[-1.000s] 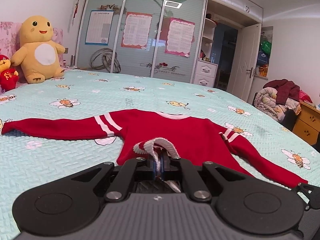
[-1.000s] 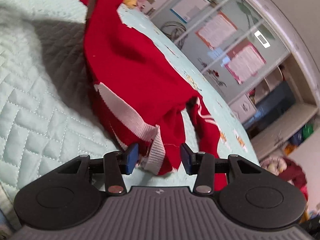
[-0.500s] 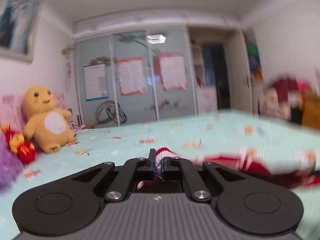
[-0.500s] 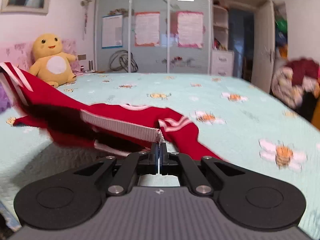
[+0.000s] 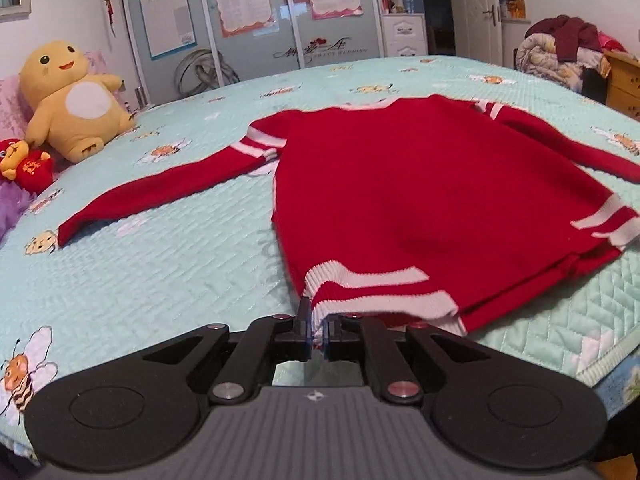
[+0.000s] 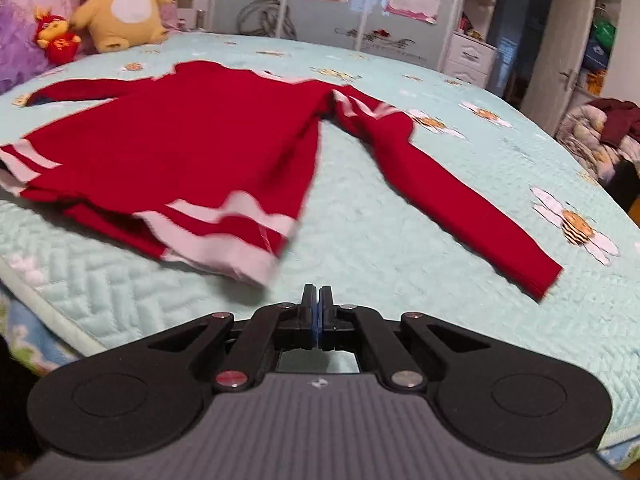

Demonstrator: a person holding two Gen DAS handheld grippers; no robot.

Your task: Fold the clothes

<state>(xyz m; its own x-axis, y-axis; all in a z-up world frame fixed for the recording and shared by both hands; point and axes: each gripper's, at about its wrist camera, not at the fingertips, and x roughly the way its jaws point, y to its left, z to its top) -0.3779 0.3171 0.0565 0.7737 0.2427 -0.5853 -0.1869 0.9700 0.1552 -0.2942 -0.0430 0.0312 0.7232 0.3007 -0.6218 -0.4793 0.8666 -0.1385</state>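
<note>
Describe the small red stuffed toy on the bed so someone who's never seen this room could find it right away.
Start at the bed with the pale green bee-print cover, and look toward its head end, past the red sweater. A big yellow plush sits there; the small red toy leans right beside it. It is much smaller than the plush and mostly red, not yellow.

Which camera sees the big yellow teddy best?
The left wrist view shows the yellow plush toy best: its whole body is in frame, face, white belly and feet, sitting on the bed beside a small red plush toy. The right wrist view also shows it, but the frame's top edge cuts off its head.
</note>
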